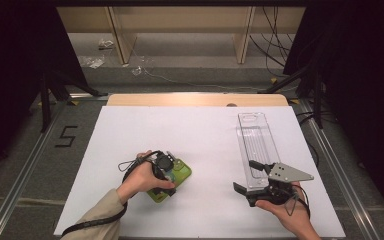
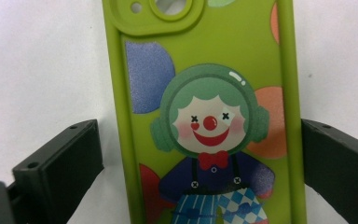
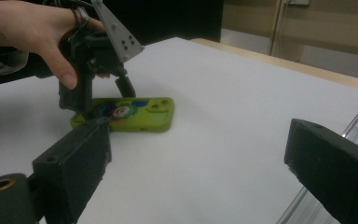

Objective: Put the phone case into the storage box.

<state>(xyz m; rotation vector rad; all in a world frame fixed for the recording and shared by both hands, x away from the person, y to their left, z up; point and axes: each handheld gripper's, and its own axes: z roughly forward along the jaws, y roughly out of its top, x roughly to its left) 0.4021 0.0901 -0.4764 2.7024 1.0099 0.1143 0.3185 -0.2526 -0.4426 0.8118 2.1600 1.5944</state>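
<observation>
- Green silicone phone case lies flat on my counter, left of centre and near my edge, printed side up: a clown with a red nose, blue braces and coloured balloons, with the camera cut-out at the end away from me.
- Above it hangs my left claw, pointing down. In the left gripper view its black jaws stand spread, one on each long side of the case; the right jaw sits just beside the edge, the left one stands apart from it with bare counter between.
- My left hand wraps that claw from behind, a beige sleeve on the forearm.
- My right claw rests low on the counter's right side, jaws wide apart and gripping nothing, held by my right hand.
- Its jaws straddle the near end of a clear plastic tray, which runs lengthwise away from me, well apart from the case.
</observation>
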